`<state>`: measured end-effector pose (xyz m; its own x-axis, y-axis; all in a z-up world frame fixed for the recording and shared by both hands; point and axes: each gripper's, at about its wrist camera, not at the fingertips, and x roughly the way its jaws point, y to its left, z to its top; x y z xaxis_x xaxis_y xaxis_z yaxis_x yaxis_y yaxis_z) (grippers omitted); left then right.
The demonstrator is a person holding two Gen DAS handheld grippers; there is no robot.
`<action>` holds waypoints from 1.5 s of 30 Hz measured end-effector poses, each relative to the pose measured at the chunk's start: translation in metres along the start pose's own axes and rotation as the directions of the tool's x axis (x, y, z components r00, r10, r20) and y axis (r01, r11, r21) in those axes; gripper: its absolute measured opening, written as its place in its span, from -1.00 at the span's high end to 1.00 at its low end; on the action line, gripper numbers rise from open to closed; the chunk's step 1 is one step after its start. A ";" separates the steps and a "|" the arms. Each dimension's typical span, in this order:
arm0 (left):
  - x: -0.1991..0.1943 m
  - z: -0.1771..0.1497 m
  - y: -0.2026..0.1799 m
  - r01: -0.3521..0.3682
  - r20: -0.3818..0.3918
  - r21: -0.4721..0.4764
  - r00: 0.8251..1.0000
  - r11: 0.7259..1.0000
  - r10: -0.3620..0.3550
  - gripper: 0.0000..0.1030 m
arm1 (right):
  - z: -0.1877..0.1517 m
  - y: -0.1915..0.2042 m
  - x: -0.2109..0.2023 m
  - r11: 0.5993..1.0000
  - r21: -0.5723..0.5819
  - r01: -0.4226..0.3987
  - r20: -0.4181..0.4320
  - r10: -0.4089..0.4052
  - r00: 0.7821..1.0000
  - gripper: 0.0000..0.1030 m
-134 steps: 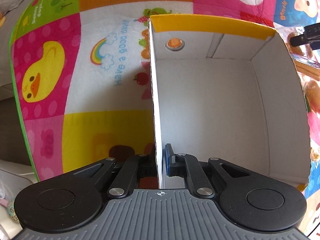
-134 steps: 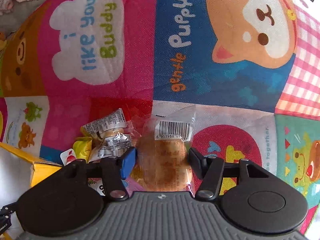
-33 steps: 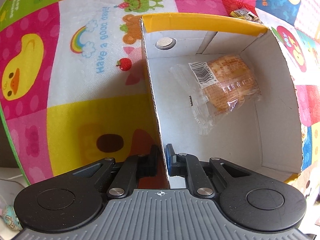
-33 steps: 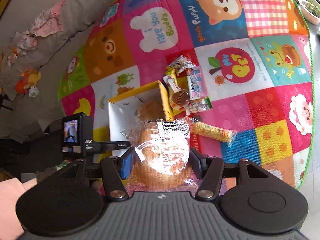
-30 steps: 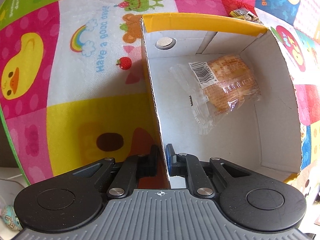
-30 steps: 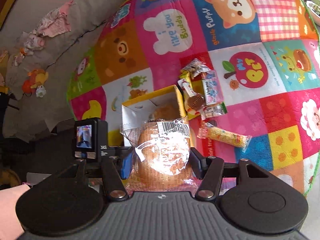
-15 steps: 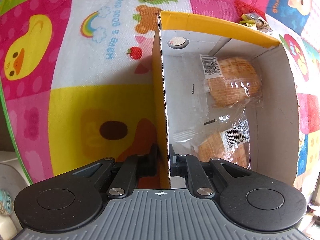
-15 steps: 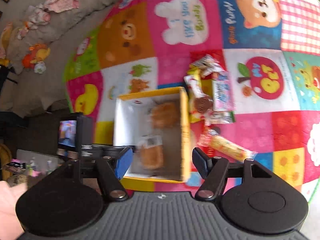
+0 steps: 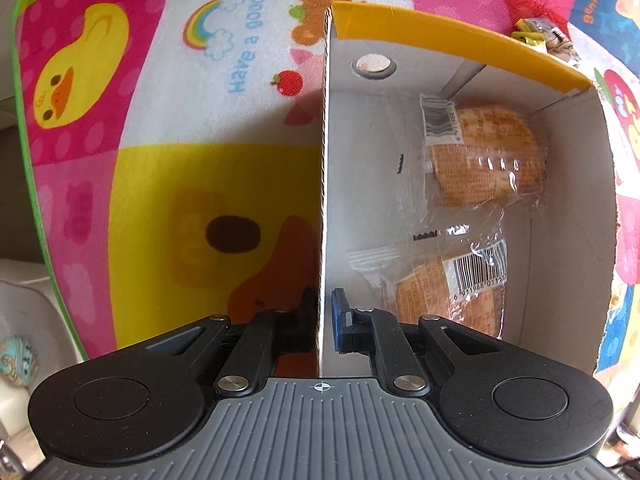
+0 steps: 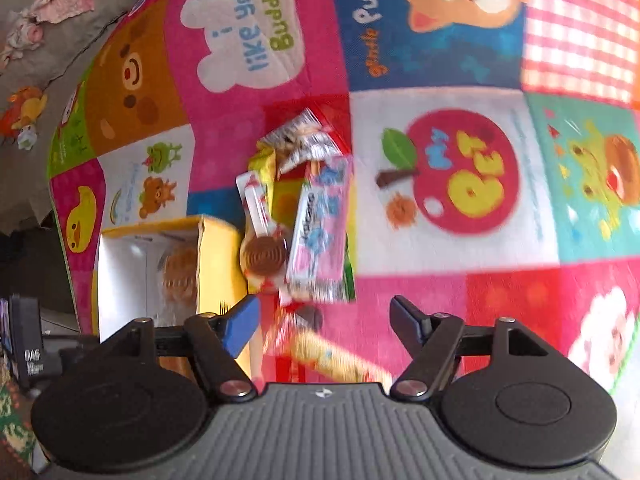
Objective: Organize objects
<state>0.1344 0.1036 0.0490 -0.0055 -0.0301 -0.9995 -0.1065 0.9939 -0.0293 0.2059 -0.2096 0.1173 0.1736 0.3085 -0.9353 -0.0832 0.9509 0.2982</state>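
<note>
Box (image 9: 400, 128), two wrapped buns (image 9: 480, 152), snack pile (image 10: 304, 216)

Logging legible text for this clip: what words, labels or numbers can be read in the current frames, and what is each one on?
"Have a good day!" - play mat, white rainbow square.
"i like you Buddy" - mat, white bear shape.
"gentle Puppy" - mat, blue dog square.
"My Pet" - mat, red apple.
"6 911988 011..." - barcode label on the nearer bread packet in the box; cut off at the wrapper's edge.
Farther bread packet barcode: digits unreadable.
Pink snack packet print: too blurred.
</note>
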 end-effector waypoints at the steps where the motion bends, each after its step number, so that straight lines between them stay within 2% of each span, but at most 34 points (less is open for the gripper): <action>1: 0.000 -0.002 -0.002 -0.010 0.000 0.000 1.000 1.000 0.010 0.81 | 0.010 0.000 0.010 1.000 -0.017 -0.010 -0.001 0.010 1.000 -0.44; 4: 0.000 -0.009 -0.011 -0.022 -0.010 0.006 1.000 1.000 0.022 0.81 | 0.037 0.000 0.045 1.000 -0.029 -0.004 -0.016 0.004 1.000 -0.44; 6: 0.001 -0.013 -0.016 -0.035 -0.018 0.008 0.999 0.999 0.035 0.81 | 0.051 0.001 0.066 0.999 -0.025 0.035 -0.020 -0.035 0.999 -0.44; 8: 0.001 -0.017 -0.019 -0.044 -0.025 -0.002 0.999 0.999 0.044 0.81 | 0.059 0.001 0.083 0.998 -0.012 0.061 -0.036 -0.061 0.997 -0.44; 11: 0.001 -0.022 -0.023 -0.047 -0.027 -0.015 0.999 0.999 0.046 0.81 | 0.065 0.002 0.098 0.999 -0.017 0.046 -0.074 -0.047 0.996 -0.43; 13: 0.002 -0.024 -0.026 -0.051 -0.030 -0.001 0.998 0.999 0.051 0.81 | 0.064 0.005 0.101 0.998 -0.049 0.032 -0.094 -0.037 0.995 -0.21; 16: 0.005 -0.023 -0.031 -0.056 -0.031 0.019 0.998 0.998 0.056 0.80 | 0.057 0.001 0.098 0.998 -0.062 0.020 -0.109 -0.027 0.994 -0.07; 19: 0.006 -0.020 -0.035 -0.054 -0.029 0.036 0.998 0.998 0.055 0.80 | 0.045 -0.012 0.094 0.999 -0.031 0.041 -0.130 -0.045 0.990 0.11; 23: 0.007 -0.022 -0.043 -0.057 -0.026 0.087 0.998 0.995 0.060 0.81 | 0.017 -0.033 0.079 0.996 0.026 0.086 -0.137 -0.082 0.987 0.14; 28: 0.012 -0.017 -0.042 -0.022 -0.025 0.144 0.999 0.989 0.026 0.81 | -0.029 -0.052 0.059 0.980 0.122 0.159 -0.167 -0.138 0.976 0.14; 34: 0.010 -0.020 -0.041 0.000 -0.005 0.193 1.000 0.981 0.001 0.81 | -0.078 -0.040 0.031 0.965 0.188 0.181 -0.130 -0.158 0.979 0.06; 39: 0.003 -0.022 -0.031 0.034 -0.013 0.201 0.999 0.979 -0.032 0.81 | -0.085 -0.016 0.016 0.968 0.178 0.175 -0.086 -0.161 0.983 0.04; 41: 0.003 -0.024 -0.027 0.045 -0.026 0.181 0.999 0.982 -0.041 0.81 | -0.075 -0.005 0.015 0.972 0.157 0.175 -0.076 -0.165 0.983 0.02; 43: 0.004 -0.027 -0.024 0.057 -0.031 0.168 0.998 0.984 -0.052 0.81 | -0.065 0.007 0.011 0.976 0.122 0.182 -0.059 -0.176 0.983 -0.13; 45: 0.003 -0.028 -0.023 0.057 -0.029 0.157 0.998 0.986 -0.053 0.81 | -0.050 0.015 0.009 0.979 0.090 0.181 -0.042 -0.178 0.983 -0.15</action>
<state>0.1093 0.0778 0.0472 -0.0285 -0.0855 -0.9959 0.0511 0.9949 -0.0869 0.1577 -0.1941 0.1034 0.1441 0.1326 -0.9806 0.0380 0.9895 0.1394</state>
